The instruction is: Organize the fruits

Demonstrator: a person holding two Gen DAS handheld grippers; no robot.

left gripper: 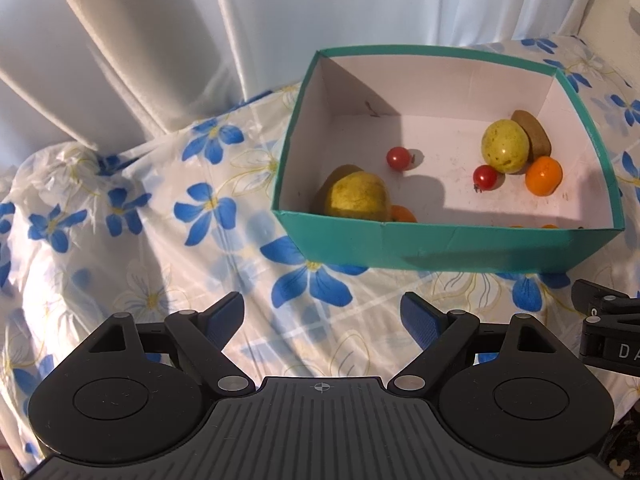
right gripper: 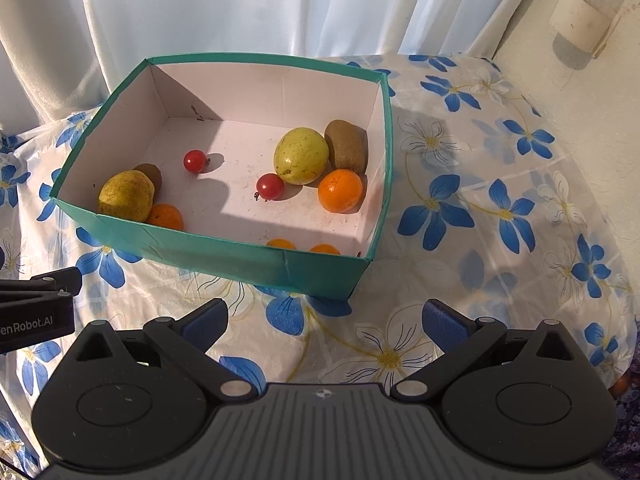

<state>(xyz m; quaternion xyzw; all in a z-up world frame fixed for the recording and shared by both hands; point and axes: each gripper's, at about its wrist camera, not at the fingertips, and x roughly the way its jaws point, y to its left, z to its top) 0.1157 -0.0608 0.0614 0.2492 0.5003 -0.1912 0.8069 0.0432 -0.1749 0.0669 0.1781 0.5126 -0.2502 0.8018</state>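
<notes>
Both claws, left claw (left gripper: 322, 314) and right claw (right gripper: 325, 320), released, empty, short of teal cardboard box (right gripper: 320, 272). Judgement: clear near wall first, then descend onto orange tangerine (right gripper: 340, 191).

The box (right gripper: 320, 272) stands on the bench (right gripper: 460, 240), with the curtain (right gripper: 240, 4) behind it. Inside, toward the right wall, a pear (right gripper: 301, 155) touches a kiwi (right gripper: 347, 150) behind it and a tangerine (right gripper: 340, 191) before it. A cherry tomato (right gripper: 270, 186) lies just left of that pear; another cherry tomato (right gripper: 195, 161) sits alone farther left. In the near left corner lie a second pear (right gripper: 126, 195), kiwi (right gripper: 150, 174) and tangerine (right gripper: 166, 216).
</notes>
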